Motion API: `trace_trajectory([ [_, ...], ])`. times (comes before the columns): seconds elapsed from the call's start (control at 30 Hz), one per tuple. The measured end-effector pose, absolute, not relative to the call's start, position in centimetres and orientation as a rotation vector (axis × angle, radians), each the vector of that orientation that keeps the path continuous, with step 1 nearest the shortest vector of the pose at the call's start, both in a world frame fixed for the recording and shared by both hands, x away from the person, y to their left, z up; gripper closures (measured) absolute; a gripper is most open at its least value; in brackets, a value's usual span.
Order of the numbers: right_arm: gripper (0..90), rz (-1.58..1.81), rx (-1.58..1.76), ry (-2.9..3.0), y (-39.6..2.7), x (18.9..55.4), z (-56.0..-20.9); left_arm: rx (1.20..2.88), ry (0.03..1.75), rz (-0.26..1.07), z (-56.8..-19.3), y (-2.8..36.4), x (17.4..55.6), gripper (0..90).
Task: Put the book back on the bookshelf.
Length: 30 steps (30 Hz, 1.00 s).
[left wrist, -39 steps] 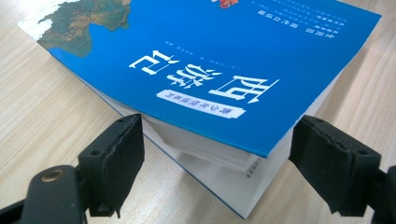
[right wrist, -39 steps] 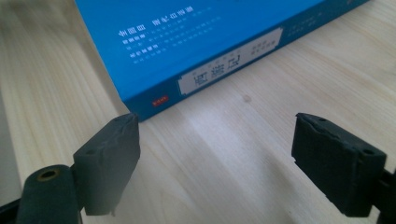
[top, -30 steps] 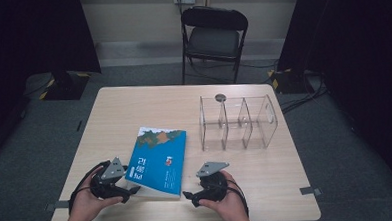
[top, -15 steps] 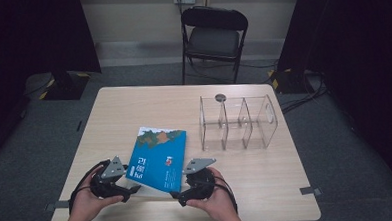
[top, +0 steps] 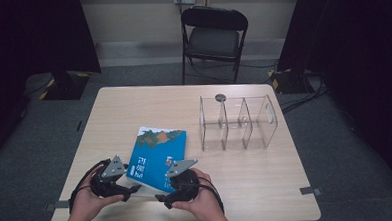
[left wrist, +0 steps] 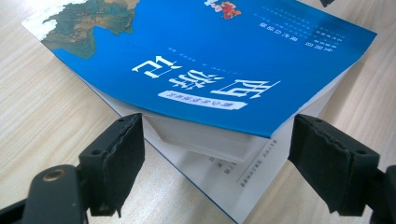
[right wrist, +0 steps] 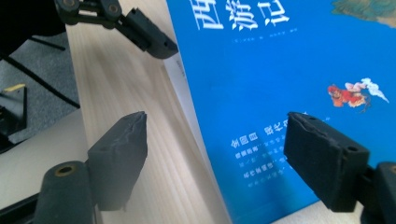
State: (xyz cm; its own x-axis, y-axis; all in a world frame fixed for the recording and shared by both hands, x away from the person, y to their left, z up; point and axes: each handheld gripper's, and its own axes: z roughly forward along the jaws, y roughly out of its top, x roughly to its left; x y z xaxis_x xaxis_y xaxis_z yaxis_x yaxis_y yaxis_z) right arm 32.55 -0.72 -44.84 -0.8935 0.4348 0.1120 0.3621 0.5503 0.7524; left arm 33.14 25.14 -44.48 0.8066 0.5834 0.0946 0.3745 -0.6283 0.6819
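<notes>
On the table (top: 267, 192) the blue book (top: 158, 154) lies flat between both tongs, its long axis running away from them, the open left tongs (left wrist: 215, 163) straddling its near corner, closer than the open right tongs (right wrist: 215, 158), whose jaws have just been closing.

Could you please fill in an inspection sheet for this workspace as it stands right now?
Surface: pale wooden table, bare apart from the items below.
Job's things: blue book lying flat near the front edge, its cover lifted a little at the near corner.
Clutter: clear divided organiser, apart from the book, nothing seen inside.
Grippers: left gripper open, jaws either side of the book's corner; right gripper open over the book's edge, jaws just closing slightly.
Cables: black leads by both hands.
Surroundings: folding chair, dark curtains.
</notes>
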Motion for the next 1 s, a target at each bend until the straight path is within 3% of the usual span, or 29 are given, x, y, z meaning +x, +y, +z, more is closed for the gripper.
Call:
trace_trajectory([
  [0.57, 19.2, 1.209, 0.696, 2.71, 2.0, 32.7, -46.0, 2.308, 0.72, 0.397, -44.3, 25.0, 33.2, 18.4],
  [1.0, 28.0, 1.052, 0.627, 2.596, 3.4, 32.7, -46.8, 2.3, 0.724, 0.394, -44.4, 25.0, 33.3, 18.4],
])
